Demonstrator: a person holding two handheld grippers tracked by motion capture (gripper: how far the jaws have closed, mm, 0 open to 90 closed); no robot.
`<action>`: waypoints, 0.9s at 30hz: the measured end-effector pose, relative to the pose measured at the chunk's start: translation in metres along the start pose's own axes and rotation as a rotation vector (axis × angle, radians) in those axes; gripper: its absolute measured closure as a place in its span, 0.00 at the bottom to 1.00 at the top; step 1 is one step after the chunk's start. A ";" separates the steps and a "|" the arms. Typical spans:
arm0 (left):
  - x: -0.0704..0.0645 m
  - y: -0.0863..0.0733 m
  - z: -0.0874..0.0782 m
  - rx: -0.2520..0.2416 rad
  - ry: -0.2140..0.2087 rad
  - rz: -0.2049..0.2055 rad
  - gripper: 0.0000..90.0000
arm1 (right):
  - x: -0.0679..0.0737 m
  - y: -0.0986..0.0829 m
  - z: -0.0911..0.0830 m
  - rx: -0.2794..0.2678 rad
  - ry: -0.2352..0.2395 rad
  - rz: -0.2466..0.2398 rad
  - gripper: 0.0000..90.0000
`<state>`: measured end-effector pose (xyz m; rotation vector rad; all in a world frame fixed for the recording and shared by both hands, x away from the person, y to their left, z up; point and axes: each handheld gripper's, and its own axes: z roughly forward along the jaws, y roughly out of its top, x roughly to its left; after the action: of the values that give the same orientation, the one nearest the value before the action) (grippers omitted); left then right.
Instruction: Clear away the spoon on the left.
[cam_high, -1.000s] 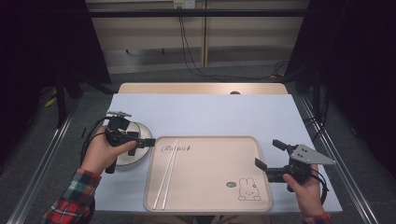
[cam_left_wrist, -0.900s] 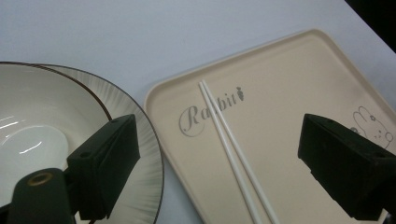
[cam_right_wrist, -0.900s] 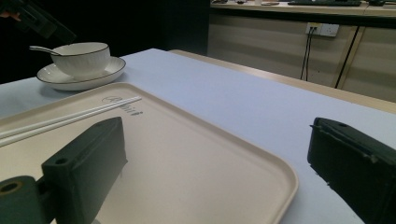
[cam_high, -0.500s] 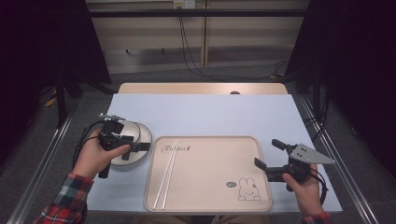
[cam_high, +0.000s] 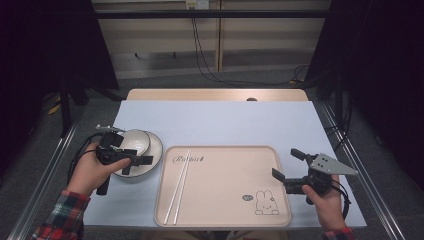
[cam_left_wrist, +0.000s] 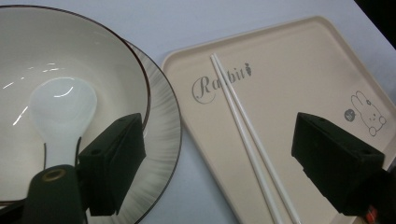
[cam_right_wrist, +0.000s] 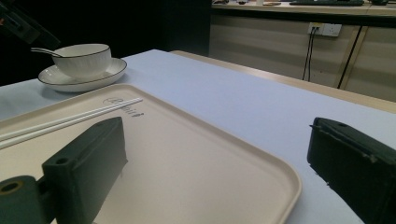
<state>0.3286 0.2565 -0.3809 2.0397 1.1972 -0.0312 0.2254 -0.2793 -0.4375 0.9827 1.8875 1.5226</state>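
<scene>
A white bowl (cam_high: 134, 141) with a dark rim stands on a ribbed white plate (cam_high: 154, 146) at the table's left. A white spoon (cam_left_wrist: 60, 110) lies in the bowl (cam_left_wrist: 70, 56), handle towards me. My left gripper (cam_high: 137, 164) hovers open over the near rim of the plate (cam_left_wrist: 163, 140), with nothing between its fingers. White chopsticks (cam_high: 179, 185) lie on the left side of the beige tray (cam_high: 225, 200). My right gripper (cam_high: 288, 165) stands open at the tray's right edge, holding nothing. The right gripper view has the bowl (cam_right_wrist: 82, 58) and chopsticks (cam_right_wrist: 70, 119) farther off.
The tray (cam_left_wrist: 299, 60) carries the word "Rabbit" and a small rabbit drawing (cam_high: 266, 202) at its near right. The pale blue table top (cam_high: 225, 122) stretches behind the tray. Cables hang down behind the table's far edge (cam_high: 205, 45).
My left gripper has drawn back a little towards the near left, staying over the bowl and plate. The right gripper has not moved.
</scene>
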 end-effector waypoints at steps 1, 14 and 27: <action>0.000 0.000 -0.001 0.002 -0.004 0.000 0.24 | 0.000 0.000 0.000 -0.001 -0.002 -0.004 0.04; 0.017 -0.014 -0.011 0.094 0.065 0.008 0.78 | 0.001 0.001 0.002 -0.003 0.010 -0.015 0.04; 0.039 -0.025 -0.019 0.120 0.132 -0.047 0.98 | 0.002 0.002 0.002 -0.005 0.009 -0.012 0.04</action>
<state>0.3252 0.3033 -0.3965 2.1451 1.3531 0.0092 0.2258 -0.2760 -0.4360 0.9627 1.8915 1.5264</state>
